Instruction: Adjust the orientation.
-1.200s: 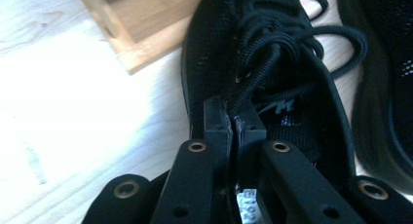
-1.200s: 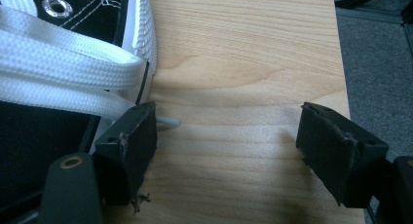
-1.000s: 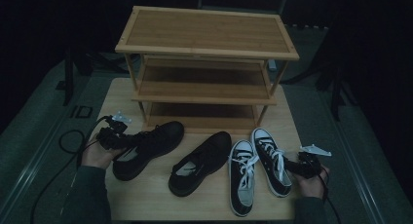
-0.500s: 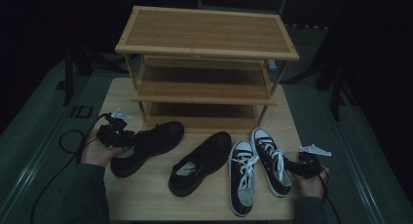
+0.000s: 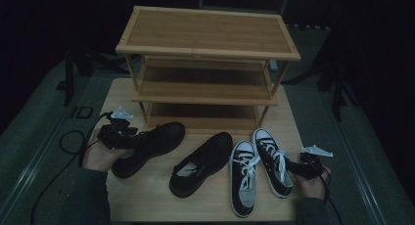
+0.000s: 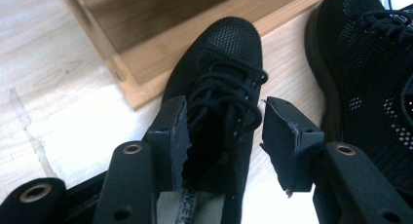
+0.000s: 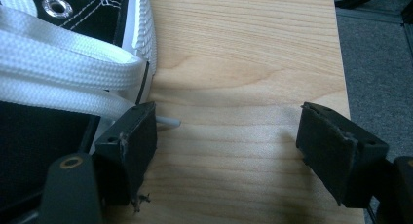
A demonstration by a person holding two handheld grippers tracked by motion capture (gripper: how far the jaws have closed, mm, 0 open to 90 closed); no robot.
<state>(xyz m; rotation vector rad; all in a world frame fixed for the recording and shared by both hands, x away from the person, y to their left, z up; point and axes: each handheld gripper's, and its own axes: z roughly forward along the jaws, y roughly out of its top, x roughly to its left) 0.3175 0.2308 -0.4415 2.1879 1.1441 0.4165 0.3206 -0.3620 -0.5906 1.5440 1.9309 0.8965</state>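
Black shoe [image 6: 214,112] sits between the opening left claw [image 6: 226,136] pads.

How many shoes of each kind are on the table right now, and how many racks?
All-black lace-up shoes: 2, one at the left gripper and one in the middle
Black canvas sneakers with white laces: 2, the left one and the right one
Wooden shoe racks: 1
Total: 5 things

Black lace-up shoe [image 5: 147,146], flat, toe toward shelf
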